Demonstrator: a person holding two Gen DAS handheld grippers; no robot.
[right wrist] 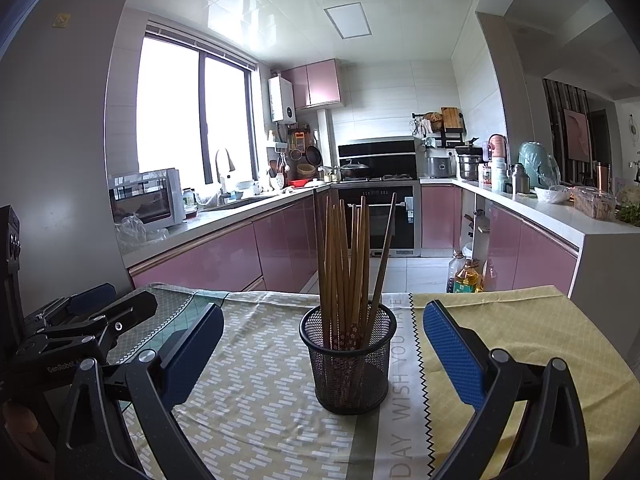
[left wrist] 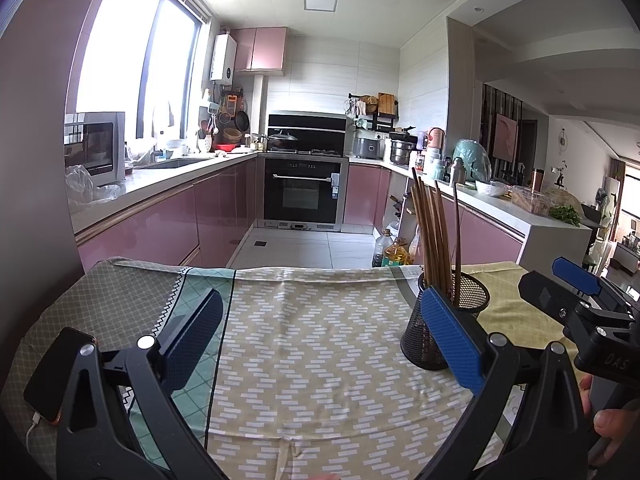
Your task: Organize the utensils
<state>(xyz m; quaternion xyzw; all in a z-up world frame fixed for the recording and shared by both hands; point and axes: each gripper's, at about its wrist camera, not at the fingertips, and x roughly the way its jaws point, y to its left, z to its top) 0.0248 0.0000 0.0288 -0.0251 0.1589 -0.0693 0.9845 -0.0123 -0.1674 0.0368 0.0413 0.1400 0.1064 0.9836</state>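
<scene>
A black mesh cup [right wrist: 347, 364] stands upright on the patterned tablecloth [right wrist: 248, 408], holding several brown wooden chopsticks [right wrist: 347, 264] that lean slightly apart. My right gripper [right wrist: 322, 354] is open, its blue pads on either side of the cup with clear gaps, touching nothing. In the left wrist view the same mesh cup [left wrist: 460, 304] and chopsticks [left wrist: 430, 232] sit just behind my right-hand finger. My left gripper [left wrist: 320, 336] is open and empty over bare cloth. The right gripper [left wrist: 576, 292] shows at the right edge, held by a hand.
A phone [left wrist: 60, 376] with a white cable lies on the cloth at the near left. The left gripper [right wrist: 88, 312] sits left of the right one. Beyond the table's far edge [left wrist: 304, 269] are oil bottles [left wrist: 394, 250] on the floor and pink kitchen cabinets.
</scene>
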